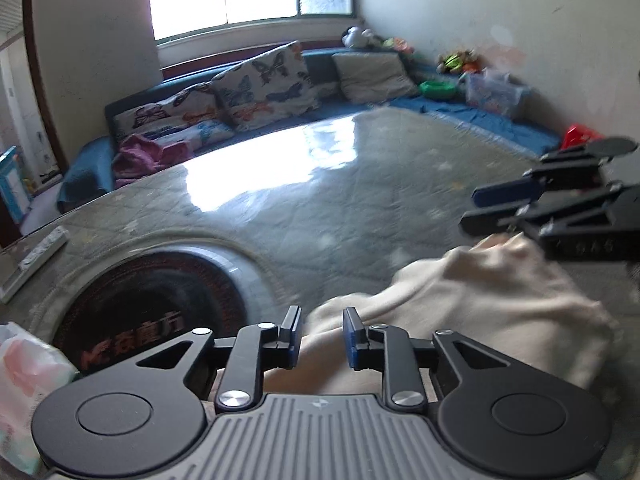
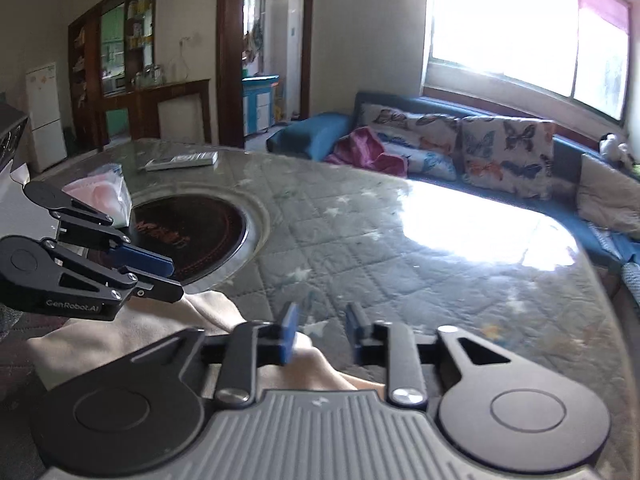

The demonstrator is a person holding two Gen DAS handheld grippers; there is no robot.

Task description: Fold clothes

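Observation:
A cream garment [image 1: 472,308] lies bunched on the glass-topped table [image 1: 320,200], near its front edge. My left gripper [image 1: 322,336] is open and empty, just above the garment's left part. My right gripper [image 1: 466,210] comes in from the right, open, its fingertips over the garment's far edge. In the right wrist view my right gripper [image 2: 322,334] is open above the garment's [image 2: 160,328] right end, and my left gripper [image 2: 176,276] is open at the left, over the cloth.
A dark round hotplate [image 1: 152,304] is set into the table at the left. A tissue pack [image 1: 28,384] and a white remote [image 1: 36,256] lie beyond it. A blue sofa [image 1: 248,92] with butterfly cushions and a pink cloth stands behind the table.

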